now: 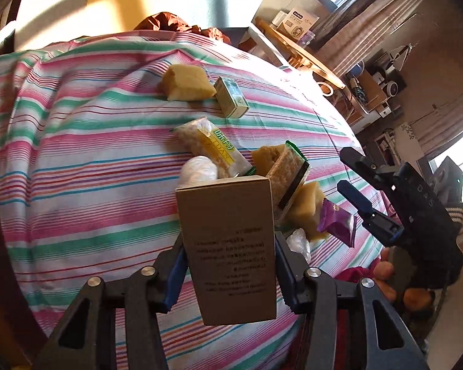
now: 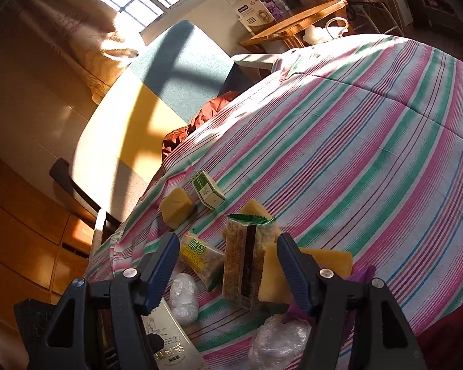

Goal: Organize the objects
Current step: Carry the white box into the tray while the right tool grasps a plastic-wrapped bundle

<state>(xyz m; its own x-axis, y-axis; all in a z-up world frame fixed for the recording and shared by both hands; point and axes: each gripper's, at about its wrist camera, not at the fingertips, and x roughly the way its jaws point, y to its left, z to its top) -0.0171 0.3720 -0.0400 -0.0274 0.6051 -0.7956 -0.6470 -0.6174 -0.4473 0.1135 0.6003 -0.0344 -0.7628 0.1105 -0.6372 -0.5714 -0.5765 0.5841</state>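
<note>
Here, a tall brown cardboard box with dark printed text [image 1: 228, 246] was gripped between the blue-padded fingers of the left gripper [image 1: 228, 265], its sides pressed by both pads and its body lifted clear of the striped pink, green and white bedsheet [image 1: 77, 160]. The right gripper [image 2: 225, 265] was held with its jaws apart and nothing clamped between them; in the left wrist view it could be seen off to the right of the box, above the edge of the bed.

Beyond the held box, a loose heap of small items was spread on the sheet. A clear-wrapped snack bar with a yellow label [image 1: 213, 148] was lying beside a white crinkled plastic-wrapped ball [image 1: 199, 171]. A green-edged cracker packet [image 2: 247, 256] was propped up on end against yellow sponge blocks [image 2: 274, 274]. A purple foil sachet [image 1: 336, 222] was seen at the right of the heap, touching a sponge. Further back, well apart from the heap, a yellow sponge chunk [image 1: 185, 83] and a small green and white carton [image 1: 231, 97] were resting just beside each other.

In the right wrist view, a second clear-wrapped bundle [image 2: 277, 342] was seen near the bottom edge, and the printed face of the held box was visible at lower left.
</note>
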